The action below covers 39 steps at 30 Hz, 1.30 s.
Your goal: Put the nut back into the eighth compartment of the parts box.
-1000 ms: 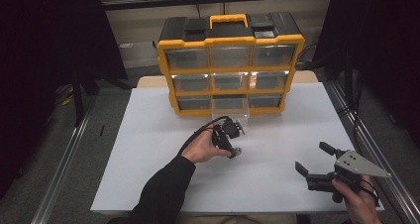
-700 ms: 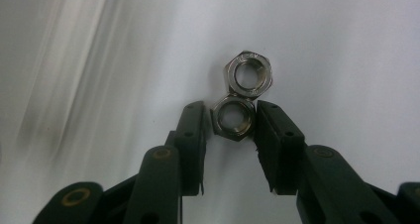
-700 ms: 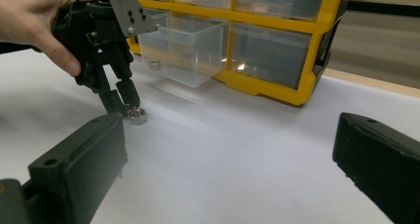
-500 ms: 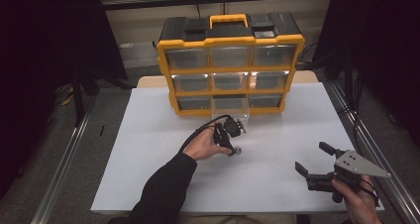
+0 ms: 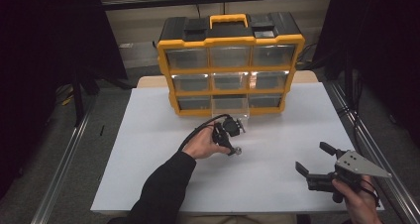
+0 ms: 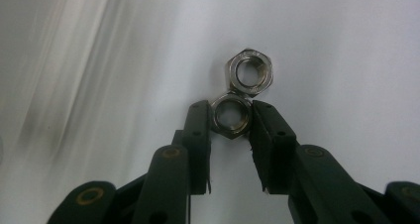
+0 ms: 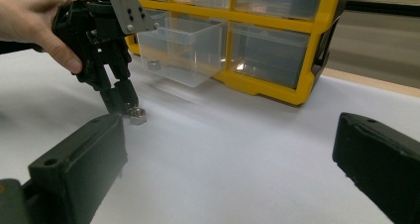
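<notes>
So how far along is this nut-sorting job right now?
Done: the bottom middle drawer is pulled open, one nut inside. In hand: the left gripper has been closing on a nut on the table. Left: a second nut touching it.

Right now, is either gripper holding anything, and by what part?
Left gripper clamps a hex nut across its opposite flats; right gripper holds nothing.
</notes>
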### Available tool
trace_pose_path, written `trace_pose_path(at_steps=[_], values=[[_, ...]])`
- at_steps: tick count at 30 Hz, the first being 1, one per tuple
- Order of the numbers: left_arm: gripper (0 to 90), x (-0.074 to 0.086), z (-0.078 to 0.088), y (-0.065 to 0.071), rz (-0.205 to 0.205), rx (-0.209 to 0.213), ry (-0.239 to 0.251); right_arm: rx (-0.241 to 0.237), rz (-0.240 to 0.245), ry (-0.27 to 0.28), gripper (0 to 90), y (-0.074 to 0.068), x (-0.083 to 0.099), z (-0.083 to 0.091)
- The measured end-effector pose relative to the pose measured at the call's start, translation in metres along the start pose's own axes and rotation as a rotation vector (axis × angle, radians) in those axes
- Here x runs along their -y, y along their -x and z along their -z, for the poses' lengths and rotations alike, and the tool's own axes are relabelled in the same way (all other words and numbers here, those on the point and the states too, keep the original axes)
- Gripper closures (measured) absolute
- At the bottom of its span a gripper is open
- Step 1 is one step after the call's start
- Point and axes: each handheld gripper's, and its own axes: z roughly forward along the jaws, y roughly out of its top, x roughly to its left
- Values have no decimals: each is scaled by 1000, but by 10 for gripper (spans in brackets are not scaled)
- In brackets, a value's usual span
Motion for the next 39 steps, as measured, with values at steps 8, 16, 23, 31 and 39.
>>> trace_pose_path(at_steps=[8, 16, 23, 31, 39], values=[[703, 5, 5, -3, 42, 7, 18, 0, 1, -2, 1, 0, 0, 0], [703, 10, 14, -6, 48, 18, 52, -4, 3, -2, 1, 0, 0, 0], [703, 15, 22, -8, 68, 30, 89, -5, 2, -3, 1, 0, 0, 0], [703, 18, 35, -9, 55, 27, 127, -4, 3, -2, 1, 0, 0, 0], [703, 24, 48, -11, 70, 29, 192, -4, 3, -1, 1, 0, 0, 0]])
